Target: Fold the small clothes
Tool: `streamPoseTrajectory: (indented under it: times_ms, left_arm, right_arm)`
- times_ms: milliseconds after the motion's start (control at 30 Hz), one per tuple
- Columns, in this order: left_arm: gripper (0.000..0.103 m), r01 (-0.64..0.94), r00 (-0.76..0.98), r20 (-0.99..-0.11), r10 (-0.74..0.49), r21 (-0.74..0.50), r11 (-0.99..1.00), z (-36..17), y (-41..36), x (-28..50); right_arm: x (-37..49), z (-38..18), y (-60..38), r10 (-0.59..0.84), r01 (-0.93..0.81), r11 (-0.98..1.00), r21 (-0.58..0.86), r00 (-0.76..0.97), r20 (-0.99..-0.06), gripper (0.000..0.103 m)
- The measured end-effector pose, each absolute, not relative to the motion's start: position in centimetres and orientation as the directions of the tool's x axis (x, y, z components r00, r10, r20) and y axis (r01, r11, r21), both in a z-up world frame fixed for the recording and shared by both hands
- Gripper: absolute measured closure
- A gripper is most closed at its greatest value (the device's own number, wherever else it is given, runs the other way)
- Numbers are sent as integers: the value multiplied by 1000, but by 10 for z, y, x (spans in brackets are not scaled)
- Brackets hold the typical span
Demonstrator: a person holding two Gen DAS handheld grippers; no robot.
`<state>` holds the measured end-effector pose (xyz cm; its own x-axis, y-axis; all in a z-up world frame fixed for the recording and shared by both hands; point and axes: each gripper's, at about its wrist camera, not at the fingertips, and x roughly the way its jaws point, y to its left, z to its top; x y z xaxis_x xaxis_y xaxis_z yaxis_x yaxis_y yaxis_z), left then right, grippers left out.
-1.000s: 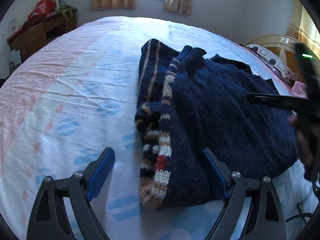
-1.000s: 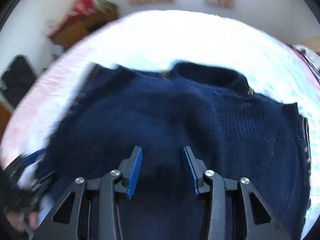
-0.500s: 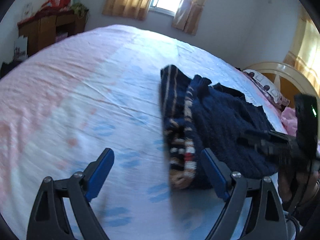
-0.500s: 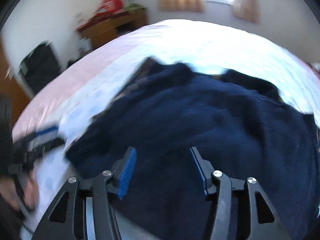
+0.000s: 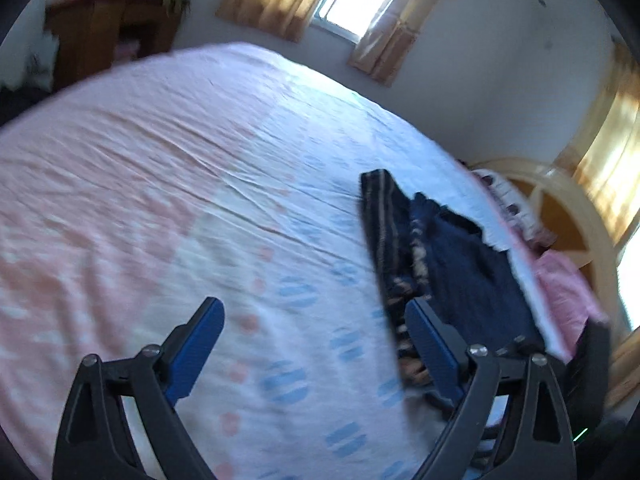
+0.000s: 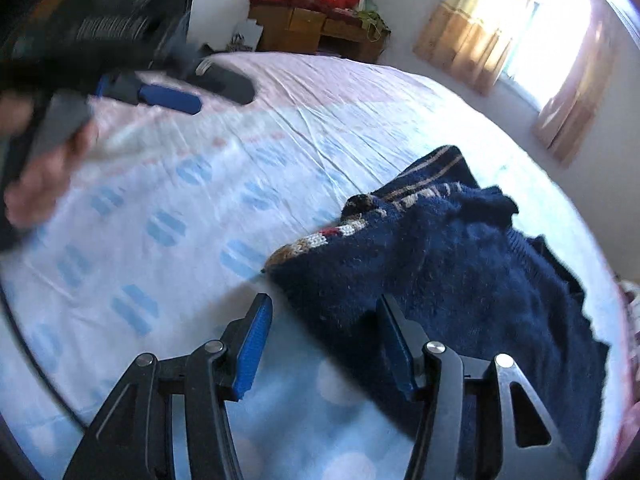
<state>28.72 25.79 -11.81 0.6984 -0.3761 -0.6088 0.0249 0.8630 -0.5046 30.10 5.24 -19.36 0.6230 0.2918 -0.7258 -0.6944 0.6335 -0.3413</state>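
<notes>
A navy knitted sweater [image 5: 460,264] with a striped, patterned band lies folded on the bed, at the right of the left wrist view. My left gripper [image 5: 312,306] hovers open over bare sheet to the sweater's left, nothing between its fingers. In the right wrist view the sweater [image 6: 460,280] fills the right half. My right gripper [image 6: 324,300] is open just above the sweater's near edge; sheet and a corner of knit show between the fingers, and the pads do not press on it. The left gripper [image 6: 172,96] appears blurred at upper left, held by a hand [image 6: 44,168].
The bed sheet [image 5: 160,200] is pink and pale blue with dash marks. A wooden dresser [image 6: 316,28] with clutter stands against the far wall. Curtained windows [image 5: 348,8] are behind the bed. A round wooden headboard [image 5: 560,216] and pink bedding [image 5: 560,280] lie to the right.
Both grippers have drawn back from the sweater and swung left, so it now sits to the right in each view. The right gripper's jaws stand wider than a second ago.
</notes>
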Motion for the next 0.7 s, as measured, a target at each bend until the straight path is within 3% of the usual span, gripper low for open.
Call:
streamPoseTrajectory:
  times_ms: [167,333,533,700]
  left_arm:
    - [9,100,653,-610,-449,-518,850,-115,233,326]
    - [9,194,585,-606,-539,-541,819,-112,200,370]
    - [9,278,502,-620,-603,-545,791,-119,162,412]
    - [9,296,479,-656,-584,-506,810,-127,144,436]
  right_arm:
    - [308,-197,58,252,-661,648,-378,654,-713,49]
    - [312,-200,54,250,-650,670,-360,653,-715,73]
    - [315,-204,54,252,-645,678,-353,655,-713,74]
    - [314,-208,55,249,-639,676,-367,667,-702,74]
